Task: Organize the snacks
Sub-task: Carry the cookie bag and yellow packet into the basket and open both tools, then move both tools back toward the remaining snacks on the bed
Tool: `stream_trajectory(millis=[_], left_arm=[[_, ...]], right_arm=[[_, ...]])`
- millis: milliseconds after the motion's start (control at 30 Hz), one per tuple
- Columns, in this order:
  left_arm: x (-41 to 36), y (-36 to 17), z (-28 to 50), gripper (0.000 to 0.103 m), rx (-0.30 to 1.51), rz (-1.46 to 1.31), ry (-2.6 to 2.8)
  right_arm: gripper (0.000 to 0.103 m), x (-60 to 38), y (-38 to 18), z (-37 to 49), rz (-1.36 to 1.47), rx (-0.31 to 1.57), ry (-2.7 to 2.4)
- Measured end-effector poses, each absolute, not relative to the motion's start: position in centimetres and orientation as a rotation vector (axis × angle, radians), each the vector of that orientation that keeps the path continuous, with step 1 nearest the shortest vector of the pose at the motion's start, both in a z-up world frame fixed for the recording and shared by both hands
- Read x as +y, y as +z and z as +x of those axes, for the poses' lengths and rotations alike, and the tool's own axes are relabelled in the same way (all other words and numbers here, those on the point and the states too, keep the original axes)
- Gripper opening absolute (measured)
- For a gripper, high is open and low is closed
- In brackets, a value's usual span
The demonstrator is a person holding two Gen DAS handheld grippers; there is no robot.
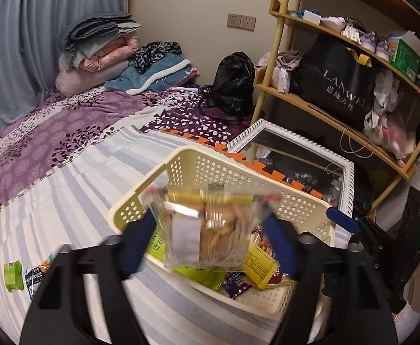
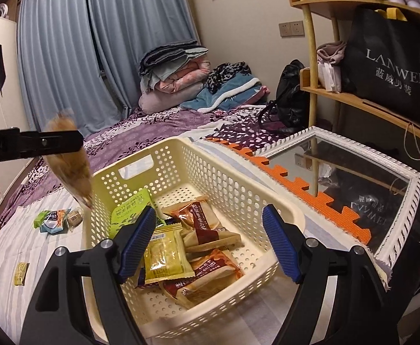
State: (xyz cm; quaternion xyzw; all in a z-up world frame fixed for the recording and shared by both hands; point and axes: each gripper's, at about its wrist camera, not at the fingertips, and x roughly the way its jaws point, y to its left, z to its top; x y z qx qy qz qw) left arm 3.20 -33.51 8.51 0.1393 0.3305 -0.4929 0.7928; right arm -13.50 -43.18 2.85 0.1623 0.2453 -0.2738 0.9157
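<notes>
Clear snack bag (image 1: 207,233) seen between spread, non-touching pads of left gripper (image 1: 210,244) above cream basket (image 1: 218,166), right gripper (image 2: 210,241) held wide and empty over basket.

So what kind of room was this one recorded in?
Most likely a bedroom in a home: a bed with a purple floral cover, a pile of folded blankets against blue curtains, and a wooden shelf unit holding shoes and bags.
</notes>
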Motion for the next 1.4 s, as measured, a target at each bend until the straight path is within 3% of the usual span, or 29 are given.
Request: stream_trajectory(millis=[400, 700, 1400], left_arm=[[-31.9, 8.7, 4.0, 0.1, 0.665, 0.299, -0.993], [-30.7, 8.9, 4.4, 0.1, 0.663, 0.308, -0.94], [-23.3, 10.1, 7.6, 0.1, 0.64, 0.227, -0.8]], right_arm=[[0.081, -43.2, 3.2, -13.7, 0.339, 0.489, -0.566], [0.088, -42.1, 4.5, -13.5, 0.317, 0.462, -0.559], [0.094, -37.7, 7.2, -11.1, 0.252, 0.439, -0.451]])
